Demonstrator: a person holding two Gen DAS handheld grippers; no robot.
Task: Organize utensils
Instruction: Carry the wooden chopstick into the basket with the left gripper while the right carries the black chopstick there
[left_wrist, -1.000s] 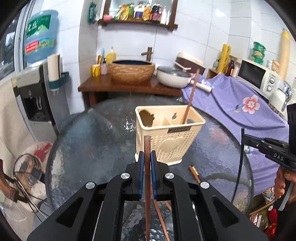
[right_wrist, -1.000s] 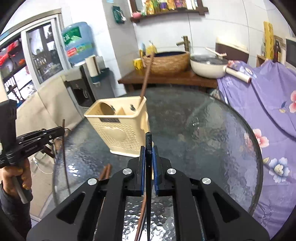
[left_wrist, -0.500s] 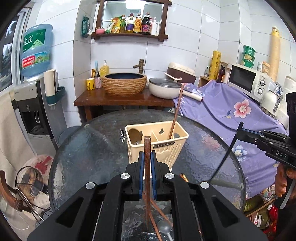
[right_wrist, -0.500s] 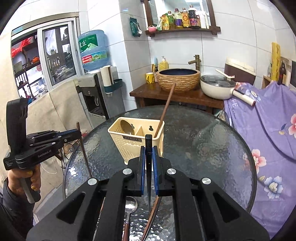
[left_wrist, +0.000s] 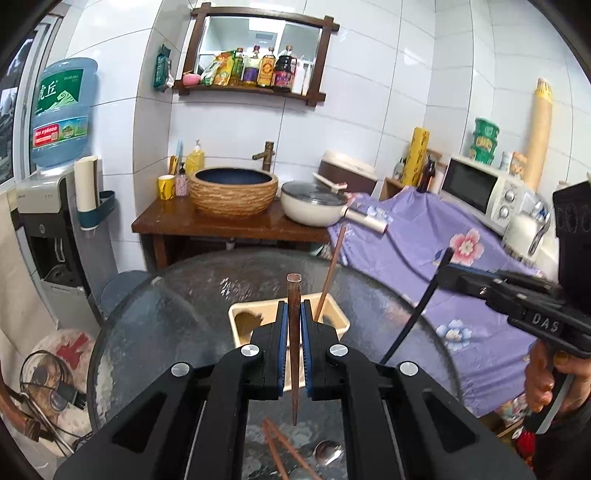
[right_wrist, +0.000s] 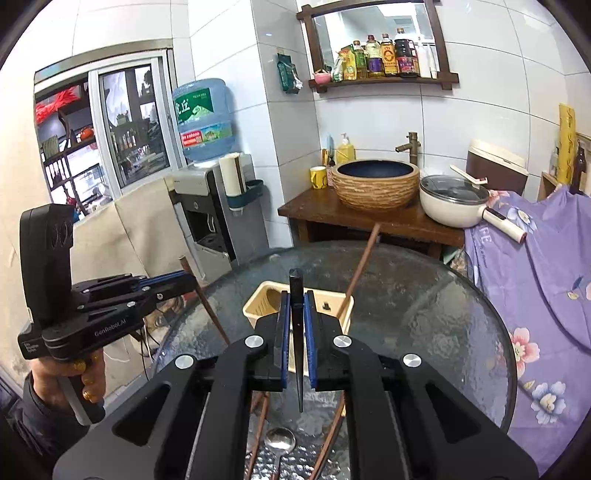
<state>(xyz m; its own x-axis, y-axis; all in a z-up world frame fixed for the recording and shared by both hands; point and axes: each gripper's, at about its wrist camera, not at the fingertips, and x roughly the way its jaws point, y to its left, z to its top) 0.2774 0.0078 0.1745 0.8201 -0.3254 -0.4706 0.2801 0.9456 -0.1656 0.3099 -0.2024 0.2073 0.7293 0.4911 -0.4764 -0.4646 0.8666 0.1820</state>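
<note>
Your left gripper (left_wrist: 291, 345) fingers grip a brown chopstick (left_wrist: 293, 332), your right gripper (right_wrist: 296, 341) fingers a black chopstick (right_wrist: 296, 332): light, stiff, slippery. Hold near the middle; the utensil basket (left_wrist: 341, 321) stands just beyond.

Textured glossy glass table (left_wrist: 177, 317), perforated plastic caddy (right_wrist: 264, 301), wooden chopstick (left_wrist: 294, 332)

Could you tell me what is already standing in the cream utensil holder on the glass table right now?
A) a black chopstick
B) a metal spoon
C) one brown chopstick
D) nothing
C: a single brown chopstick leans out of the utensil holder, while the spoon lies on the table.
</note>
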